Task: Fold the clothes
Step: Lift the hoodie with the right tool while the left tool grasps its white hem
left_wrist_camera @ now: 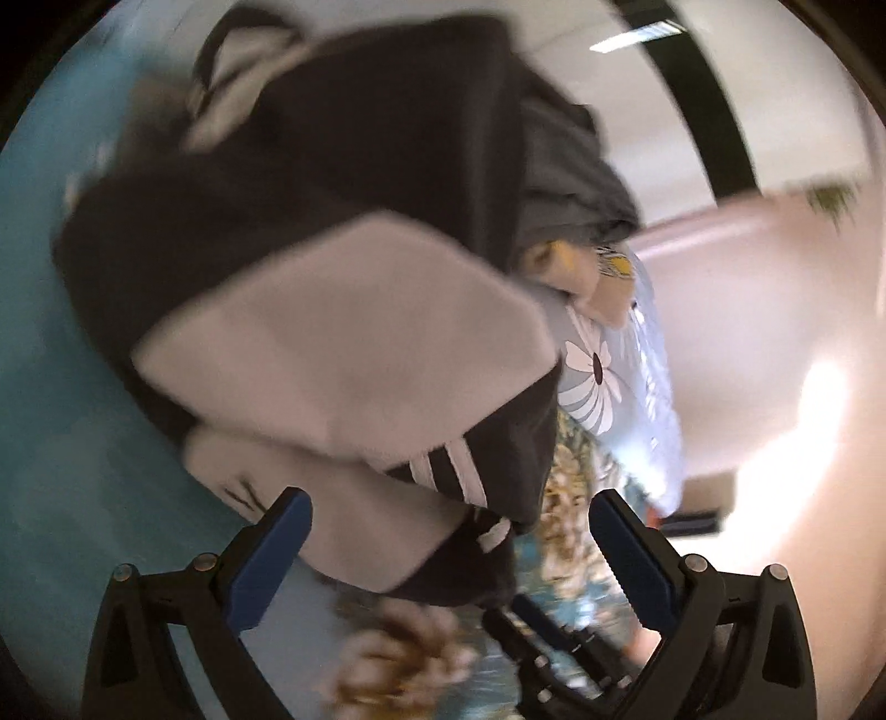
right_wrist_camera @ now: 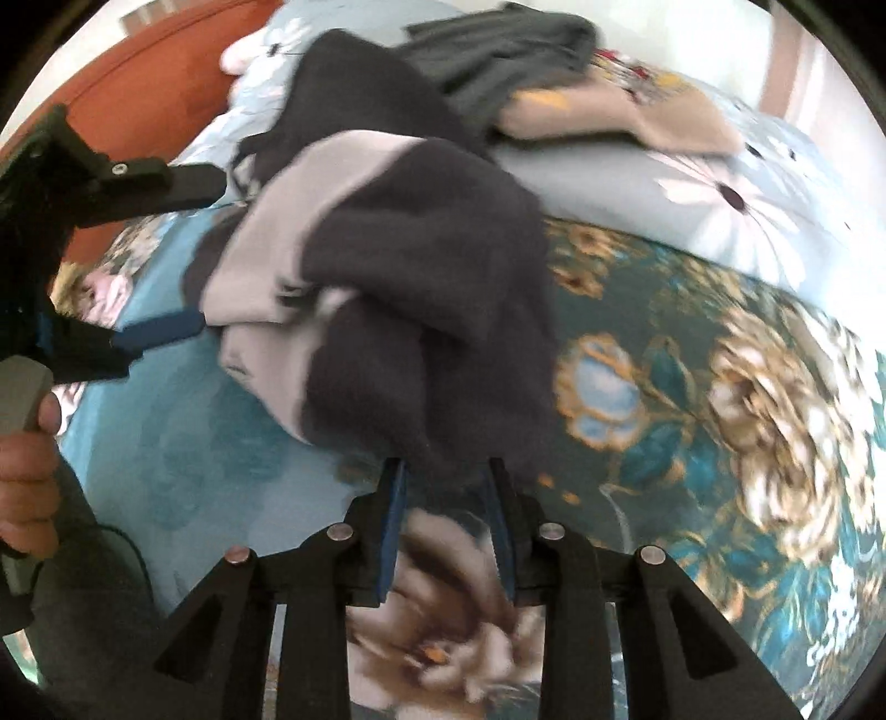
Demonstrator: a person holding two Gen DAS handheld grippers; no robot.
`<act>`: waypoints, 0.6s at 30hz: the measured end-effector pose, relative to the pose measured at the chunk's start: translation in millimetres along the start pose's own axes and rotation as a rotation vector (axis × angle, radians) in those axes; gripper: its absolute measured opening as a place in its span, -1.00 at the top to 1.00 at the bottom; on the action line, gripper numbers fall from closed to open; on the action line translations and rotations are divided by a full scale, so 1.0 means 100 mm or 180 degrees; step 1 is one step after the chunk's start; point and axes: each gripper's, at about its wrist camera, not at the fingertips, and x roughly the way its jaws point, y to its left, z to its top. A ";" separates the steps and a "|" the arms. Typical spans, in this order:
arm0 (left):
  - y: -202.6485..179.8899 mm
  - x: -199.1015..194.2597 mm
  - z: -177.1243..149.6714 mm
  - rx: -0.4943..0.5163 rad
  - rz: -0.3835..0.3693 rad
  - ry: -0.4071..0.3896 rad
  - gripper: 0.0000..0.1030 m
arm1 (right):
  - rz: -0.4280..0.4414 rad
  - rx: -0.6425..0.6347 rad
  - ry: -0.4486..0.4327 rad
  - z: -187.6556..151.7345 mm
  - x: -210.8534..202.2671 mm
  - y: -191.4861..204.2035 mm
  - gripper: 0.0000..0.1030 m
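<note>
We see the hoodie (right_wrist_camera: 387, 288) bunched mid-bed (right_wrist_camera: 183, 443), ready to spread. Left gripper (left_wrist_camera: 448, 531) gapes beside its near edge; right gripper (right_wrist_camera: 446, 520) sits part-open, dark hem between, pads not pressing.

I see a bed under a teal bedspread (right_wrist_camera: 692, 343) patterned with large cream and gold flowers. A pale blue quilt (right_wrist_camera: 692, 221) with white daisies lies behind it. Rust-orange headboard (right_wrist_camera: 160, 72) at upper left. White ceiling with one strip light (left_wrist_camera: 634, 40); strong glare on the pale wall (left_wrist_camera: 775, 332).
</note>
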 end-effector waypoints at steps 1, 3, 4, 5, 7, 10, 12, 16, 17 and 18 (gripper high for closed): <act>0.04 0.08 -0.01 -0.0165 -0.0049 0.0049 -0.96 | -0.0048 0.0051 0.0005 -0.04 -0.02 -0.08 0.42; 0.09 0.18 -0.02 -0.0395 -0.0114 0.0093 -0.89 | -0.0123 0.0155 -0.0009 -0.11 -0.02 -0.21 0.42; 0.10 0.21 -0.02 -0.0451 -0.0148 0.0097 -0.87 | -0.0140 0.0223 -0.0013 -0.14 -0.02 -0.28 0.42; 0.08 0.23 0.00 -0.0451 -0.0171 0.0080 -0.84 | -0.0127 0.0305 -0.0010 -0.18 -0.03 -0.35 0.42; 0.08 0.28 0.04 -0.0485 -0.0107 0.0028 -0.69 | -0.0129 0.0437 0.0025 -0.23 -0.02 -0.44 0.42; 0.12 0.37 0.04 -0.0690 -0.0092 0.0004 -0.33 | -0.0189 0.0446 0.0035 -0.23 -0.02 -0.48 0.42; 0.11 0.38 0.03 -0.0753 -0.0120 -0.0021 0.06 | -0.0205 0.0389 0.0008 -0.22 -0.04 -0.48 0.42; -0.03 0.22 0.05 -0.0540 -0.0009 -0.0201 0.65 | -0.0225 0.0392 -0.0071 -0.21 -0.14 -0.48 0.42; -0.04 0.13 0.07 -0.0502 0.0000 -0.0268 0.68 | -0.0211 0.0423 -0.0092 -0.21 -0.15 -0.49 0.42; -0.05 0.02 0.10 -0.0473 -0.0004 -0.0348 0.69 | -0.0190 0.0465 -0.0116 -0.21 -0.16 -0.50 0.42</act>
